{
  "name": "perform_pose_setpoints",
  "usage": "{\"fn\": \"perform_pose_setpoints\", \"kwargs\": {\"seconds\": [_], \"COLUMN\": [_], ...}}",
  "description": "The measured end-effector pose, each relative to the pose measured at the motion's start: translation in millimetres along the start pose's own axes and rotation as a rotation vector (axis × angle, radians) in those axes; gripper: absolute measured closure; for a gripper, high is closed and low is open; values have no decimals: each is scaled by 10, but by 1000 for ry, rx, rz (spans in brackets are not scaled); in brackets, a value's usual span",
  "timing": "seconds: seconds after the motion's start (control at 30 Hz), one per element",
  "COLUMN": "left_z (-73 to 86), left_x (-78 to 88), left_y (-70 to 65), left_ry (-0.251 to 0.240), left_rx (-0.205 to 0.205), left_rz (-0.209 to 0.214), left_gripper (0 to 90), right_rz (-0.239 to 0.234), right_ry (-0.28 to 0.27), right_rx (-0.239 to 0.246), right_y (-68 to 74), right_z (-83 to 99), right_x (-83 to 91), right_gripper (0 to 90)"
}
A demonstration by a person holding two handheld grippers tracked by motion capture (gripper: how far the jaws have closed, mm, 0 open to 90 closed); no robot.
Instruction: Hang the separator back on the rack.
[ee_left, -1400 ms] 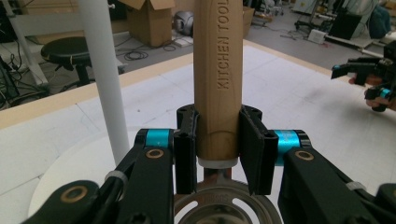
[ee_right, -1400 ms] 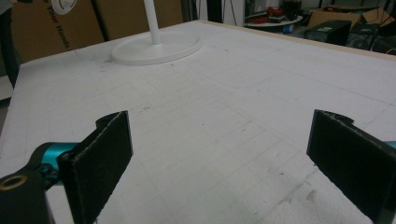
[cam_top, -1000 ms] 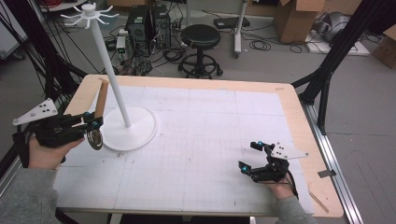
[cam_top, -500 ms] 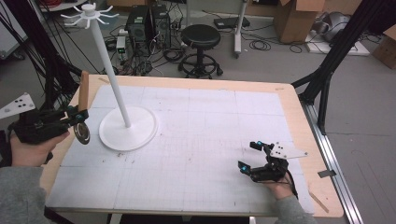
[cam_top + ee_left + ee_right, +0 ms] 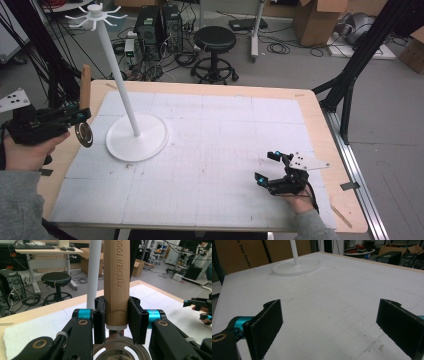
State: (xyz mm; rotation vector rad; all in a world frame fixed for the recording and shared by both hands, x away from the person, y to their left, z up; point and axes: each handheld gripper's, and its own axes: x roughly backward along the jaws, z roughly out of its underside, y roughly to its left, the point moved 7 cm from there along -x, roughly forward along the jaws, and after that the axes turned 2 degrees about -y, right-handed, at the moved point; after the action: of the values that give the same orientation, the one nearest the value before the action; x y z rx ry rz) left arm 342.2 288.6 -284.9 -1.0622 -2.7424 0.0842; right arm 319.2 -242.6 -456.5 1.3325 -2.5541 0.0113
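While the left gripper (image 5: 116,323) clamps the wooden-handled tool (image 5: 116,282) beside the stand (image 5: 136,135), the right gripper (image 5: 270,167) fingers gape.

Left gripper (image 5: 75,116) clamps wooden-handled tool (image 5: 85,95) beside stand (image 5: 137,136).

I count two grippers on my feeds: the left gripper (image 5: 75,116) at the table's left edge and the right gripper (image 5: 272,167) at the near right. Two hands hold them, a left hand (image 5: 27,150) and a right hand (image 5: 299,201). One kitchen tool (image 5: 116,282) with a wooden handle and a metal wheel is on the left. One white stand (image 5: 136,136) rises at the far left of the table (image 5: 310,115), with one round base. One white gridded mat (image 5: 225,150) covers the tabletop. Beyond the far edge I see one black stool (image 5: 215,40) and two cardboard boxes (image 5: 317,20) at the far right.
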Motion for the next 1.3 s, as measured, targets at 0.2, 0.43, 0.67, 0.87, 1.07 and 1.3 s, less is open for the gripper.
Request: {"fn": "perform_pose_setpoints", "kwargs": {"seconds": [0.2, 0.43, 0.67, 0.87, 1.07, 1.3], "left_z": [-77, -190, -268, -340, -463, -517], "left_x": [15, 38, 42, 69, 80, 71], "left_y": [1, -12, -20, -4, -9, -9], "left_ry": [1, -15, -14, -30, -50, -51], "left_rx": [-7, -19, -23, -24, -31, -39], "left_rz": [-7, -10, -10, -15, -19, -32], "left_gripper": [687, 687, 687, 687, 687, 687], "right_rz": [2, 4, 3, 5, 5, 3], "right_ry": [-2, -4, -5, -6, -11, -15], "right_rx": [0, 1, -2, 5, 2, 1], "right_y": [-2, -2, 0, -6, -1, 0], "right_z": [-2, -6, -7, -9, -15, -17], "right_x": [1, 7, 9, 11, 12, 12], "right_gripper": [61, 61, 61, 61, 61, 61]}}
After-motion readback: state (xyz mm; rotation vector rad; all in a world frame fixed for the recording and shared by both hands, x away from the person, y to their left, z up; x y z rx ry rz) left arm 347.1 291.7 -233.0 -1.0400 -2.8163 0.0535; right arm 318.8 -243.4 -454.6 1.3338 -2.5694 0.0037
